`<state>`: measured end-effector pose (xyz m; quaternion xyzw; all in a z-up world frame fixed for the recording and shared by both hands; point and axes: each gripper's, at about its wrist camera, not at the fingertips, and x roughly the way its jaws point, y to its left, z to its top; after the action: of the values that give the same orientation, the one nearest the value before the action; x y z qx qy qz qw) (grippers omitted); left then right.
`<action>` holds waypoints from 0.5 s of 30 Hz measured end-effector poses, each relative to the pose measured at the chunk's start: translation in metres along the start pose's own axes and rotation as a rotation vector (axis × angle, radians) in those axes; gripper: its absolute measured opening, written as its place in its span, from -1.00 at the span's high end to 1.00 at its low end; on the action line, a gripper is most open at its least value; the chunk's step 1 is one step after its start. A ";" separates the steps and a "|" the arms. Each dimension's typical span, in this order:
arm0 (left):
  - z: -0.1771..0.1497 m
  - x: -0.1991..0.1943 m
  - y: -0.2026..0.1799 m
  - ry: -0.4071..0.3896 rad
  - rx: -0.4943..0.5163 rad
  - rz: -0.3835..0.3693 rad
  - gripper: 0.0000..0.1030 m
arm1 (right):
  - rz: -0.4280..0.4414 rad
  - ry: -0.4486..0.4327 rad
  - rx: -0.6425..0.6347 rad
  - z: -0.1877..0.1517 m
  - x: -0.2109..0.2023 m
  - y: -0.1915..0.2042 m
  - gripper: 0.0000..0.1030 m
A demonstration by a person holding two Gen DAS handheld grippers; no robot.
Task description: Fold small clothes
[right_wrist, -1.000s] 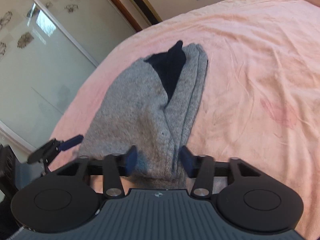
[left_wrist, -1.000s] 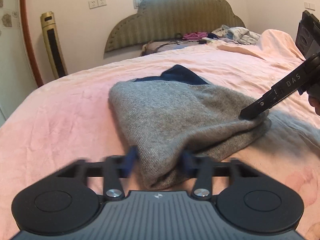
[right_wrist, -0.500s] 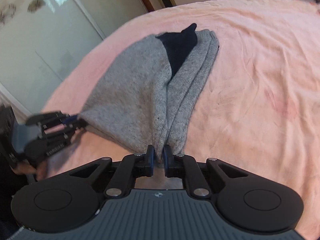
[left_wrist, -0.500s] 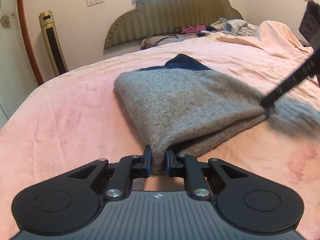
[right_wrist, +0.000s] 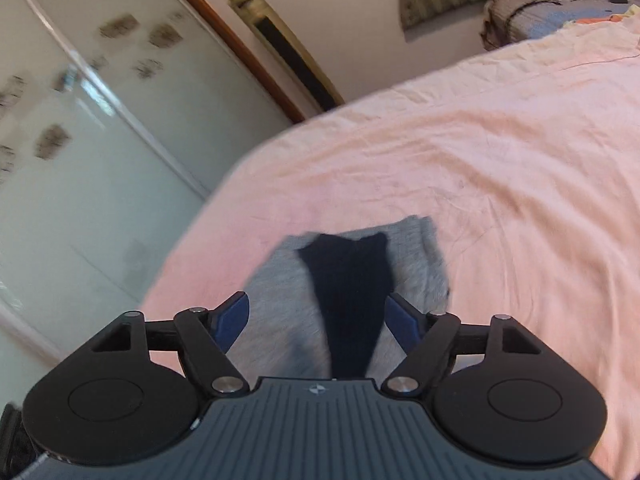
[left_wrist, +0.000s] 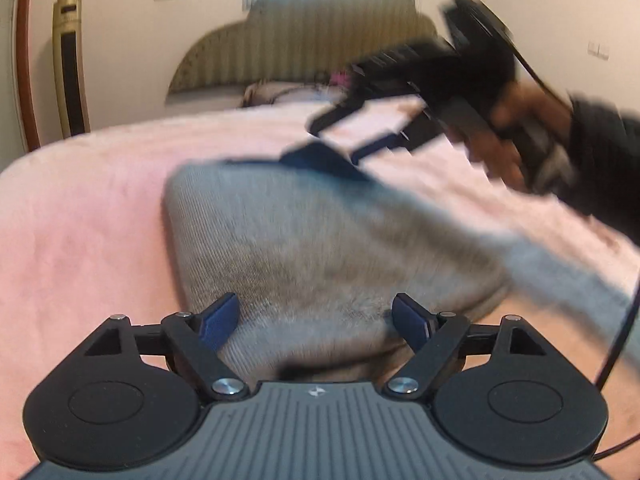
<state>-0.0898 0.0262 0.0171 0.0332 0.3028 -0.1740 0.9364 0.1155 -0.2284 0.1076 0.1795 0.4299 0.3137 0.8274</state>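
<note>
While spread wide: left gripper (left_wrist: 316,320), jaws just opened, sweater edge between, unpinched.
Right gripper (right_wrist: 316,318): upper right of left view, just opened, empty.
Sweater (left_wrist: 320,248): frame centre, folded on pink bedspread (left_wrist: 80,216).

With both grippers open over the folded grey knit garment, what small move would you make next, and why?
Probably draw the left gripper back, clear of the grey knit garment. Its jaws have just opened, the cloth lies loose between them on the pink bedspread, and the right gripper is also open, above the far edge.

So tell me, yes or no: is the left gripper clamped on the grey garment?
No, the left gripper stands open, pads clear of the grey garment.
</note>
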 end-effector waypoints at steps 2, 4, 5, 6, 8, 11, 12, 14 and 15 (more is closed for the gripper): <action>0.000 -0.001 0.001 -0.005 -0.011 -0.016 -0.63 | 0.010 0.028 0.011 0.004 0.022 -0.001 -0.24; -0.001 -0.001 0.005 -0.005 -0.027 -0.032 -0.63 | -0.008 0.087 -0.001 0.001 0.045 0.000 0.43; -0.001 -0.002 0.006 -0.007 -0.033 -0.039 -0.63 | -0.059 0.099 -0.031 0.001 0.050 0.001 0.70; -0.001 -0.002 0.007 -0.008 -0.039 -0.043 -0.63 | -0.050 0.091 -0.041 0.001 0.048 0.000 0.74; -0.002 -0.003 0.007 -0.013 -0.047 -0.051 -0.63 | -0.014 0.055 -0.002 0.005 0.037 -0.011 0.84; 0.000 -0.003 0.011 -0.023 -0.059 -0.064 -0.64 | -0.031 0.053 0.071 -0.003 0.035 -0.040 0.86; 0.000 -0.007 0.015 -0.032 -0.070 -0.070 -0.64 | -0.014 0.035 0.066 -0.008 0.032 -0.041 0.85; 0.003 -0.016 0.026 -0.058 -0.129 -0.085 -0.64 | 0.013 0.003 0.077 -0.013 0.019 -0.034 0.65; 0.008 -0.021 0.035 -0.076 -0.173 -0.090 -0.65 | 0.022 -0.021 0.094 -0.015 0.011 -0.033 0.32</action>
<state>-0.0887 0.0643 0.0341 -0.0681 0.2820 -0.1902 0.9379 0.1198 -0.2449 0.0743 0.2262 0.4334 0.3005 0.8190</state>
